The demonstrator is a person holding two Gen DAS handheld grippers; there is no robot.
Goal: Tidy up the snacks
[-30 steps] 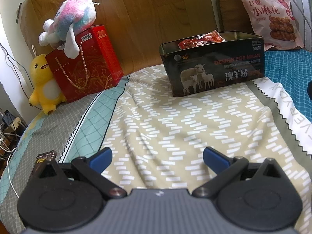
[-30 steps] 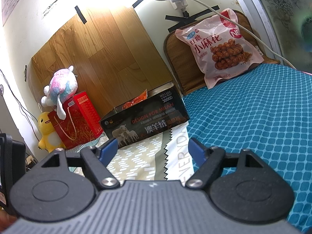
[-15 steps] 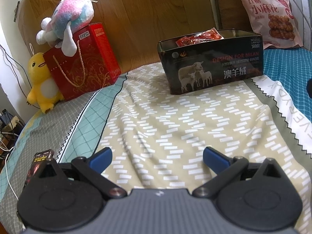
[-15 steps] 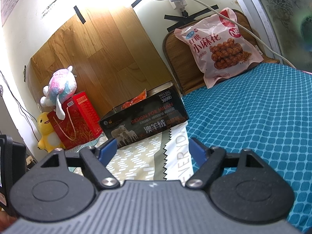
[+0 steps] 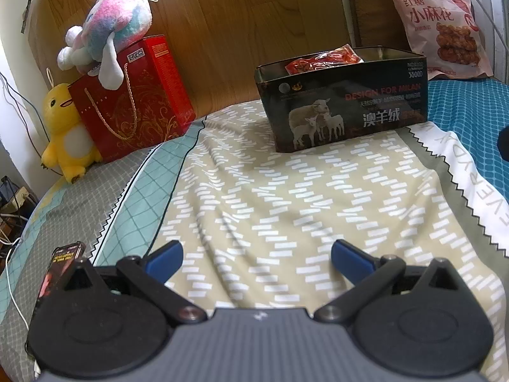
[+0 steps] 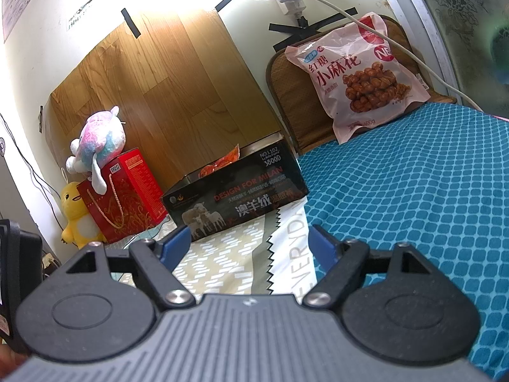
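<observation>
One red-orange plastic snack packet (image 5: 323, 60) already lies inside the open black rectangular tin printed with sheep (image 5: 342, 108), which sits at the far side of the bed on the beige patterned bedsheet (image 5: 270, 197). That part looks done. What seems left is the large pink bag of fried dough twists (image 6: 359, 78), propped upright against the brown padded headboard (image 6: 296, 102) at the far right, on the teal dotted cover and well apart from the tin (it looks too big to lie flat inside, though that is only a guess).

The left gripper (image 5: 256, 256) hangs near over the bedsheet, its blue fingers spread wide with nothing between them. The right gripper (image 6: 251, 243) is likewise released and empty, pointing toward the tin and bag. By my reckoning, the task is partway through.
</observation>
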